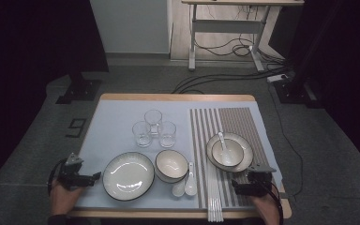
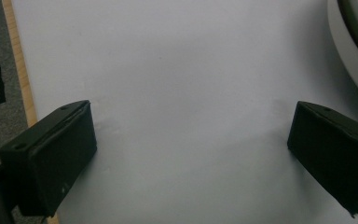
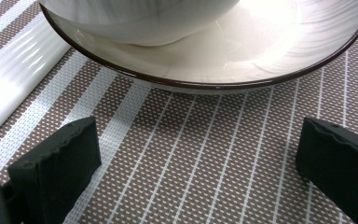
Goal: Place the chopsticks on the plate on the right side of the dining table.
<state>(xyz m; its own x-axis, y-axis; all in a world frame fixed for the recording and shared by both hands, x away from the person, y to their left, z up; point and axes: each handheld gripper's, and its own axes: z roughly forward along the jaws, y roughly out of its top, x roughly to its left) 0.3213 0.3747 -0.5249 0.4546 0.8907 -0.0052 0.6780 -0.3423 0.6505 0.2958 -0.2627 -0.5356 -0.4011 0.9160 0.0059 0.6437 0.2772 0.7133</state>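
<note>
Right gripper sits open just short of the plate, left gripper open beside the other plate; I judge I'm approaching, next closing on a rim.

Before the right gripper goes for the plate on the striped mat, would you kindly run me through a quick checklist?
1. Right gripper open: ok, jaws apart in its own view.
2. Right jaws empty: ok, only mat between them.
3. Plate ahead of the jaws: ok, rim just beyond them.
4. Plate free of load: not ok, a bowl with a spoon sits on it.
5. Left gripper open and empty: ok, beside the empty plate.
6. Grip will hold: cannot tell.
</note>
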